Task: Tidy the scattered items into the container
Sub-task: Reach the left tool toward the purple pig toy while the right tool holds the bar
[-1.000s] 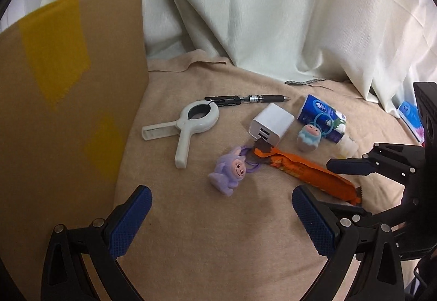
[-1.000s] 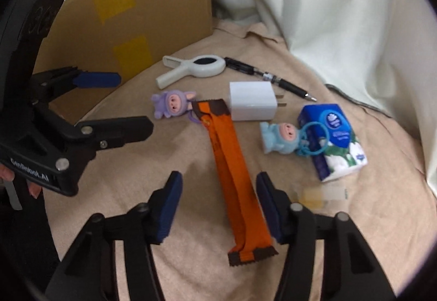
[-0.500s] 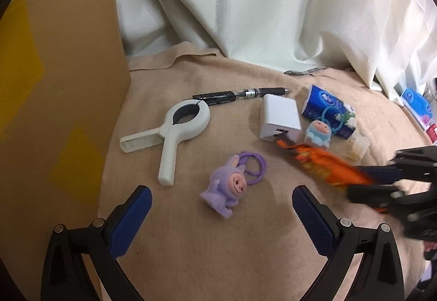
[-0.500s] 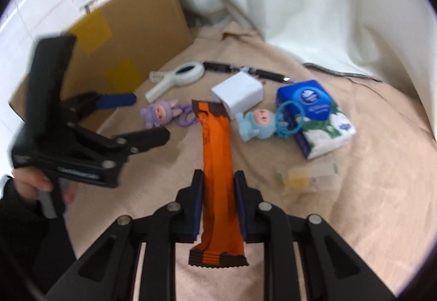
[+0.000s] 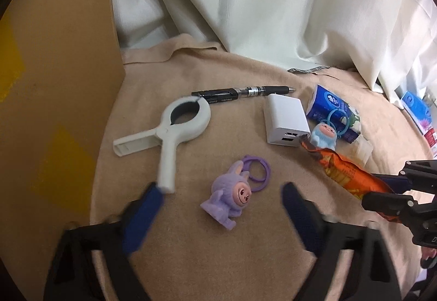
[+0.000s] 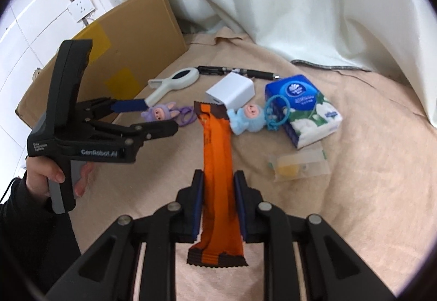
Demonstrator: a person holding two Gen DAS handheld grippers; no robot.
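Note:
My right gripper (image 6: 217,183) is shut on the orange snack bar (image 6: 217,148), gripping it near its near end. The bar's far end reaches the white charger (image 6: 232,91). In the left wrist view the bar (image 5: 344,170) runs from the charger (image 5: 285,122) to the right gripper (image 5: 393,189). My left gripper (image 5: 221,208) is open around the purple bunny toy (image 5: 229,200), one finger on each side and not touching it. The cardboard box (image 5: 54,82) stands at the left, its inside hidden.
On the tan cloth lie a white clamp (image 5: 177,126), a black pen (image 5: 245,91), a blue tissue pack (image 5: 330,107), a blue toy (image 5: 323,134) with a ring, and a clear packet (image 6: 297,164). White curtains hang behind. A hand (image 6: 54,172) holds the left gripper.
The right gripper shut on the orange bar and pulled it off the purple toy. The left gripper moved in over the purple toy, and its fingers have narrowed.

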